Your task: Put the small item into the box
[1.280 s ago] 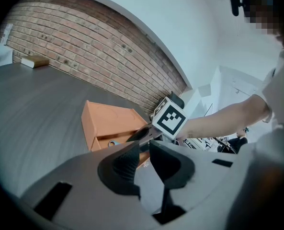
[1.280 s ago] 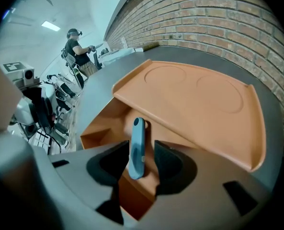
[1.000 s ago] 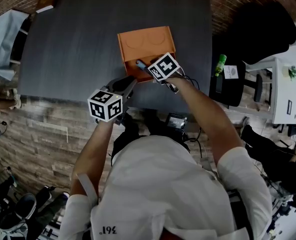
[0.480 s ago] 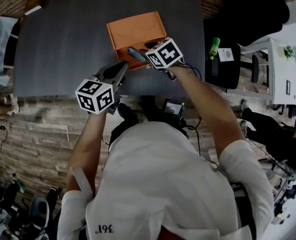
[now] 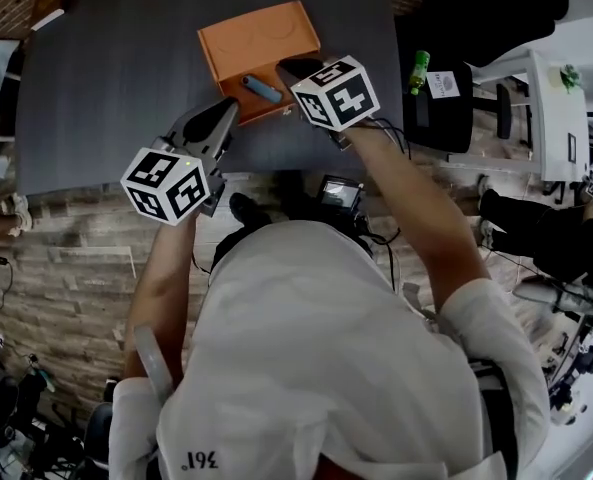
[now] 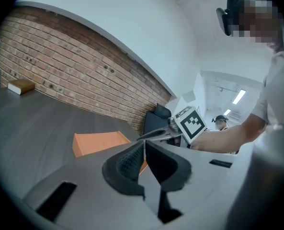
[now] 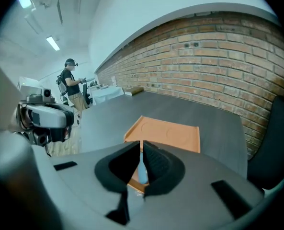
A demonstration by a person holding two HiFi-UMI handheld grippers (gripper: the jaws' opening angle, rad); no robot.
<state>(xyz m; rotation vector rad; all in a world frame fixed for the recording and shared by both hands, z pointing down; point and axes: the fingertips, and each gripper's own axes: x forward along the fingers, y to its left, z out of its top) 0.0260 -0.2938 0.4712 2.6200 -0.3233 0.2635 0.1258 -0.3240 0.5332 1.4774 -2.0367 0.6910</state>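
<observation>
Left gripper: grey two-jaw hand tool with black ribbed pads. The jaws are pressed fully together with nothing between them. It is held off the table and points almost level toward the box.
Right gripper: matching grey tool. Its jaws have just been closing and now stand drawn in to a thin slit, with nothing pinched between the pads. It tilts downward over the near edge of the box.
Small item: short light-blue cylindrical stick. It lies inside the box at the near end, below and just ahead of the right gripper's tips and apart from them, and shows through the slit of that gripper's jaws. It is ahead and to the right of the left gripper's tips.
Box: shallow orange rectangular box, open on top, with two faint circles pressed into its flat far panel. It is directly ahead of both tools, nearer the right one, and rests on the table.
Table: dark grey wood-grain top, beneath and ahead of both tools.
Spacing: the left tool is left of the right one and closer to the person; the two are apart.
Brick wall: red-brown, beyond the table, ahead of both tools.
Chair: black, right of the right gripper.
Bottle: small, green, right of the right gripper and well apart from it.
</observation>
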